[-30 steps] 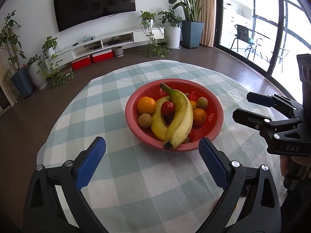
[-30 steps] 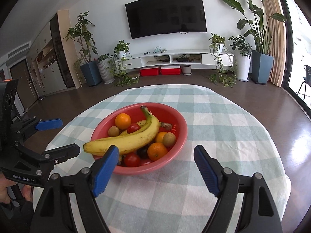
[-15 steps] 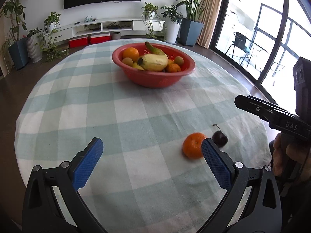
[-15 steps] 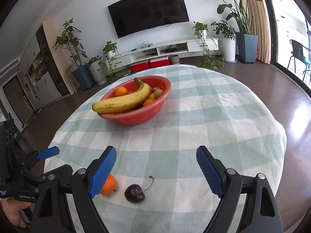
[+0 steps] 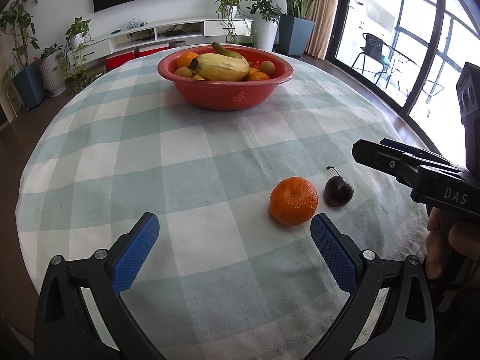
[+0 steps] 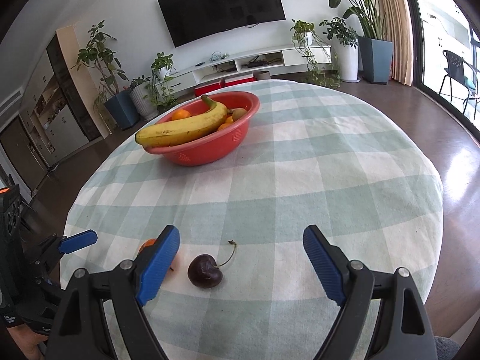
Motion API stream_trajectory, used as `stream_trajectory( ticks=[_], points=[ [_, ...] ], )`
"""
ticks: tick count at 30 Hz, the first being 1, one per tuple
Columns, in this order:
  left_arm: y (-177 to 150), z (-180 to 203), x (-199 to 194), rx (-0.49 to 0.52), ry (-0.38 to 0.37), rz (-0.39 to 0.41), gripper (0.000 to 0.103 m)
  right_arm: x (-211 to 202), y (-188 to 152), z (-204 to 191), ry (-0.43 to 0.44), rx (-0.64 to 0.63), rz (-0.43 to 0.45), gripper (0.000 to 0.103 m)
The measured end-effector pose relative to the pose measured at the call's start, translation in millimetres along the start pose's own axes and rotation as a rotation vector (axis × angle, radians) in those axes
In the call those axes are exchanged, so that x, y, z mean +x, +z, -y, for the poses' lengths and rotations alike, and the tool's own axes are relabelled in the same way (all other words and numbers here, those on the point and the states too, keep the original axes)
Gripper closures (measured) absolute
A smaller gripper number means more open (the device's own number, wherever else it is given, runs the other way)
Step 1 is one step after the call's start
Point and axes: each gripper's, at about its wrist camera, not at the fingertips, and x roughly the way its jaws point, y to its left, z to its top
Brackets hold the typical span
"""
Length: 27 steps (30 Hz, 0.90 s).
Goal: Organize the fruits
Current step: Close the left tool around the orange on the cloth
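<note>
Checked-cloth surface is carrying a red bowl of bananas and citrus at its far side, with a loose mandarin and cherry lying near its front edge. Left tool and right tool are both hanging spread and empty; pick-up step is beginning, calling for each to be closing around its fruit.

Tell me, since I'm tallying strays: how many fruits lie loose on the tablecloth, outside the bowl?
2. An orange near the left gripper's right finger, and a dark cherry just right of it. Nothing else shows.
</note>
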Motion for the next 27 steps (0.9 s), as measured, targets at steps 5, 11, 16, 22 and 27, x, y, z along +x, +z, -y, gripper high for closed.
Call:
stream_trajectory(
  ticks=[5, 11, 16, 22, 27],
  points=[
    [5, 6, 2, 0.011, 0.006, 0.006, 0.001, 0, 0, 2, -0.004, 0.001, 0.013, 0.016],
    [7, 11, 10, 0.023, 0.012, -0.016, 0.001, -1, 1, 3, 0.002, 0.012, 0.012, 0.016],
    [8, 14, 14, 0.034, 0.023, -0.019, 0.001, 0, 1, 3, 0.006, 0.015, 0.013, 0.016],
    [11, 15, 20, 0.048, 0.03, -0.026, 0.001, -3, 1, 5, 0.008, 0.036, 0.02, 0.016],
    [14, 18, 24, 0.065, 0.019, -0.029, 0.001, -5, 2, 9, 0.01, 0.057, 0.024, 0.016]
  ],
)
